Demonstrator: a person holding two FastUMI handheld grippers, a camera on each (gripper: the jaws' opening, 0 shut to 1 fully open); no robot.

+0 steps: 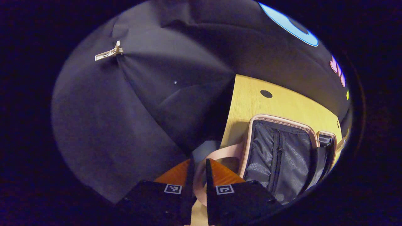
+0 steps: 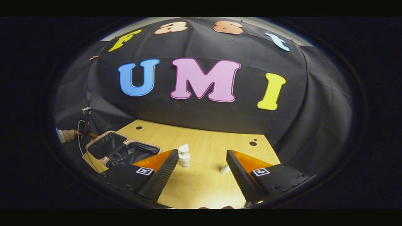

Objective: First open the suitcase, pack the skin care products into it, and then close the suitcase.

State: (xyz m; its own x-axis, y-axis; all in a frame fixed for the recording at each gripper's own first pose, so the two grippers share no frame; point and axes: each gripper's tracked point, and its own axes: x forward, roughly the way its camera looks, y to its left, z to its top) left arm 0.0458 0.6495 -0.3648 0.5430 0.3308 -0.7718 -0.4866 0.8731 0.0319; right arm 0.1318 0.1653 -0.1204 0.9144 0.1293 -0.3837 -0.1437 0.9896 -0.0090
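The pink suitcase [image 1: 276,157] lies open on the wooden table [image 1: 282,103], its dark lining and zip pocket showing. My left gripper [image 1: 199,161] is shut on the pink edge of the suitcase lid [image 1: 220,153], which runs between the two fingers. In the right gripper view the open suitcase [image 2: 122,150] sits at the table's left end. A white pump bottle [image 2: 184,155] stands upright just right of it. A second small white product [image 2: 225,169] rests by the right finger. My right gripper [image 2: 201,153] hangs open above the table [image 2: 204,188], holding nothing.
A hand [image 2: 67,135] with a cable is at the suitcase's far left side. Black cloth walls close in the table on all sides. A pale clip [image 1: 108,53] pins the cloth. Round black holes [image 2: 252,143] mark the tabletop.
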